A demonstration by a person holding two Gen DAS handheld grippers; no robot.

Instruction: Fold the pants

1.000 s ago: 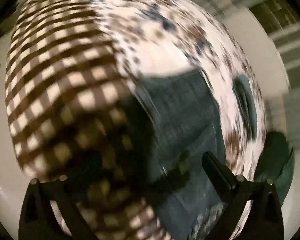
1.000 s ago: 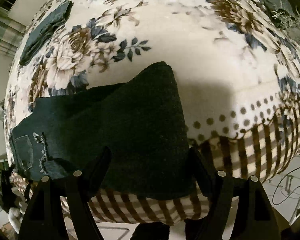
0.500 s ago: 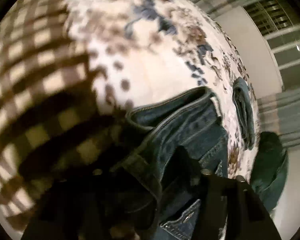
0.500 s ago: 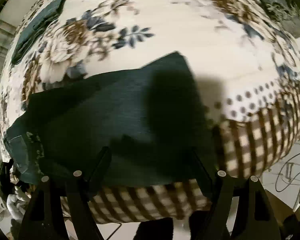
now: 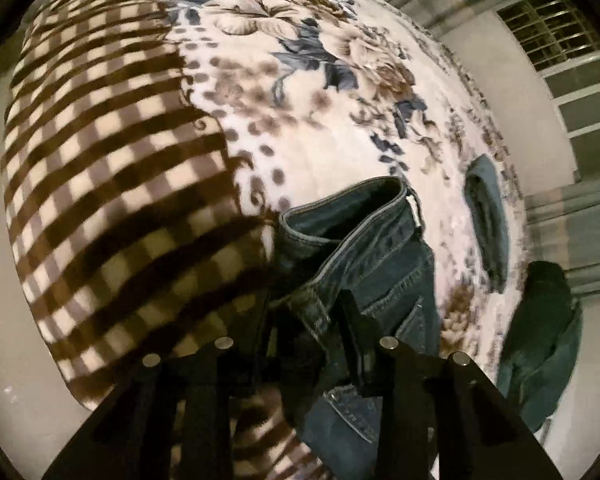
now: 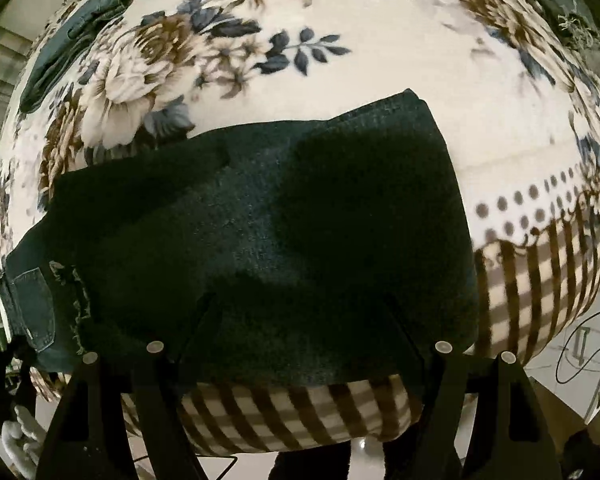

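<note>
Dark jeans (image 6: 260,240) spread on floral blanket (image 6: 380,60); left gripper (image 5: 306,332) clamped on waistband (image 5: 340,236); right gripper (image 6: 300,336) spread wide over leg

1. The pants (image 5: 364,264) were dark blue denim with paler stitching along the seams; in the right wrist view they (image 6: 268,240) looked almost black-green.
2. The blanket (image 5: 300,92) was cream, printed with brown and beige flowers and slate-blue leaves.
3. Its near border carried a row of brown dots, then a brown-and-cream check.
4. A folded garment (image 5: 486,220) at the far side was dark teal-blue.
5. Both grippers' fingers (image 6: 172,380) were black.
</note>
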